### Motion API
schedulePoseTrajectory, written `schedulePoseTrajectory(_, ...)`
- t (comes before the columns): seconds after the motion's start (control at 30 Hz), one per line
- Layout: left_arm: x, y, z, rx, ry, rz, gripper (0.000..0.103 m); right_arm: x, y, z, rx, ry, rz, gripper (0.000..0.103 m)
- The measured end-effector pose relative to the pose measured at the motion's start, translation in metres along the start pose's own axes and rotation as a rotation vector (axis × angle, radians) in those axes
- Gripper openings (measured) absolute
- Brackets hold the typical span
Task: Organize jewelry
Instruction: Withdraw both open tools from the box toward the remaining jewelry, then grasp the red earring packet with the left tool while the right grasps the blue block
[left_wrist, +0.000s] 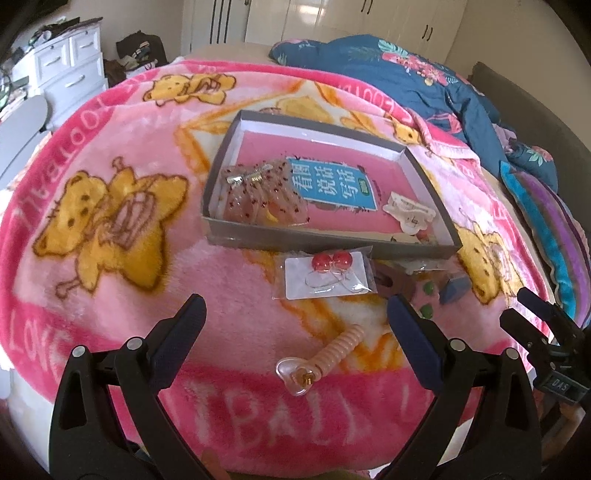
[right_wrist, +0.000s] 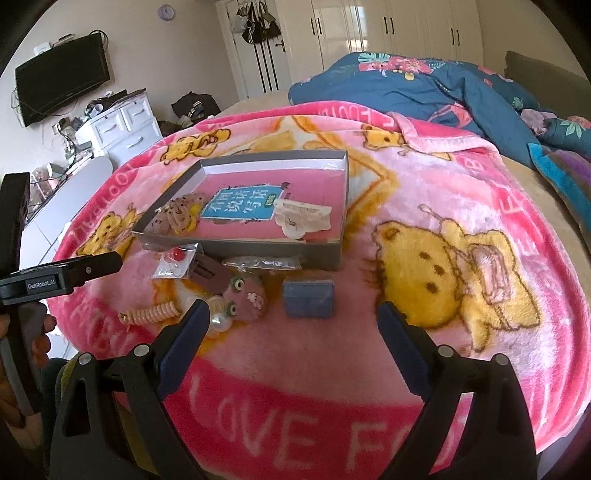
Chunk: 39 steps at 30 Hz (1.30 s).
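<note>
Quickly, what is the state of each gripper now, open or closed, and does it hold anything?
Left gripper: open, holding nothing.
Right gripper: open, holding nothing.

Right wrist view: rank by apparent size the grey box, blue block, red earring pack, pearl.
Largest to smallest as seen:
1. grey box
2. blue block
3. red earring pack
4. pearl, partly hidden by the right gripper's finger, so its rank against the pack is unsure.
</note>
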<state>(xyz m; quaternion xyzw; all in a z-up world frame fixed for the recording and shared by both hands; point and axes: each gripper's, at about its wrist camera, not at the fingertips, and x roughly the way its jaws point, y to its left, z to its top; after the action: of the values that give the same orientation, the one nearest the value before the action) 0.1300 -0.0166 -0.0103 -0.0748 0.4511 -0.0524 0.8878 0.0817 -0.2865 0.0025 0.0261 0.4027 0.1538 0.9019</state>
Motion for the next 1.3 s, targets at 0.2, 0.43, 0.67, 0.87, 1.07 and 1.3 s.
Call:
schedulePoseTrajectory(0.2, 0.020, -0.005, 0.002, -0.003, 0.039, -0.028, 0.092, 0.016, -0.005, -0.002, 0.015, 0.025, -0.012, 0.091)
schedulePoseTrajectory(0.43, 0.047, -0.008, 0.009, -0.033, 0.092, -0.071, 0.092, 0.032, -0.011, -0.002, 0.021, 0.047, -0.026, 0.091)
schedulePoseTrajectory(0.67, 0.072, -0.006, 0.015, -0.074, 0.135, -0.096, 0.092, 0.048, -0.016, 0.000, 0.031, 0.065, -0.030, 0.088)
schedulePoseTrajectory(0.87, 0.082, -0.006, 0.014, -0.084, 0.144, -0.096, 0.092, 0.064, -0.019, 0.001, 0.044, 0.087, -0.035, 0.079)
schedulePoseTrajectory(1.07, 0.083, -0.009, 0.016, -0.073, 0.135, -0.081, 0.085, 0.075, -0.020, 0.003, 0.064, 0.097, -0.019, 0.063)
schedulePoseTrajectory(1.3, 0.080, -0.010, 0.017, -0.064, 0.122, -0.079, 0.076, 0.078, -0.017, 0.003, 0.051, 0.097, -0.002, 0.044)
